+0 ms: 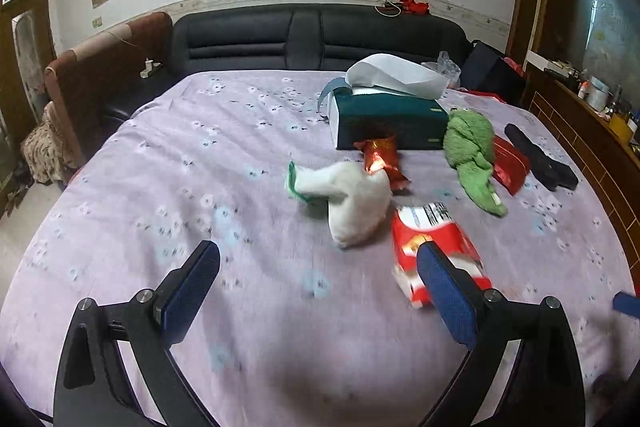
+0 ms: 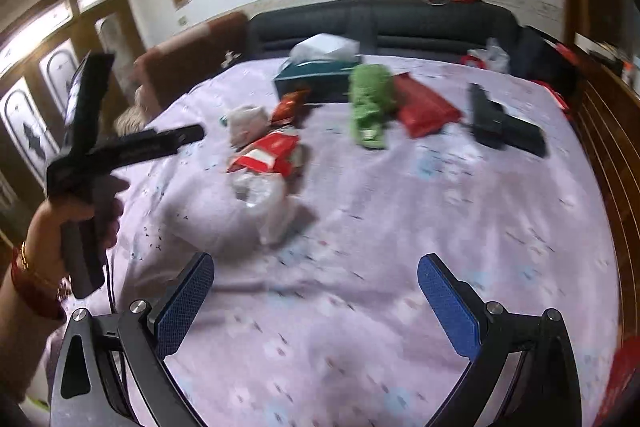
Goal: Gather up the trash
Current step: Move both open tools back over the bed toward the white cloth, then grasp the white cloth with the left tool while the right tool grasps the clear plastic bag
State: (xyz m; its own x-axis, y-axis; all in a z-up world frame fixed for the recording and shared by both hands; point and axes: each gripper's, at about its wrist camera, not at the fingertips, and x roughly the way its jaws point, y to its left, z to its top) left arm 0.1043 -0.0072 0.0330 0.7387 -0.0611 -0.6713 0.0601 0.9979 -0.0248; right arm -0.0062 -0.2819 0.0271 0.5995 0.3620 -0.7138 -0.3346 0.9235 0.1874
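Note:
A red and white snack wrapper [image 1: 436,247] lies on the lilac cloth-covered table [image 1: 180,187], just ahead of my left gripper's right finger. A crumpled white wrapper with a green edge [image 1: 352,203] and a red foil wrapper [image 1: 384,159] lie behind it. My left gripper [image 1: 318,267] is open and empty above the cloth. In the right wrist view the left gripper [image 2: 140,103] shows at the left, held in a hand. My right gripper [image 2: 316,279] is open and empty; a clear plastic wrapper [image 2: 260,191] and the red snack wrapper [image 2: 268,155] lie ahead of it.
A dark green tissue box [image 1: 392,119] stands at the far side, with a green plush toy [image 1: 472,155], a red packet [image 1: 510,163] and a black object [image 1: 540,157] to its right. A dark sofa [image 1: 320,35] lies behind the table. A wooden cabinet [image 1: 592,131] runs along the right.

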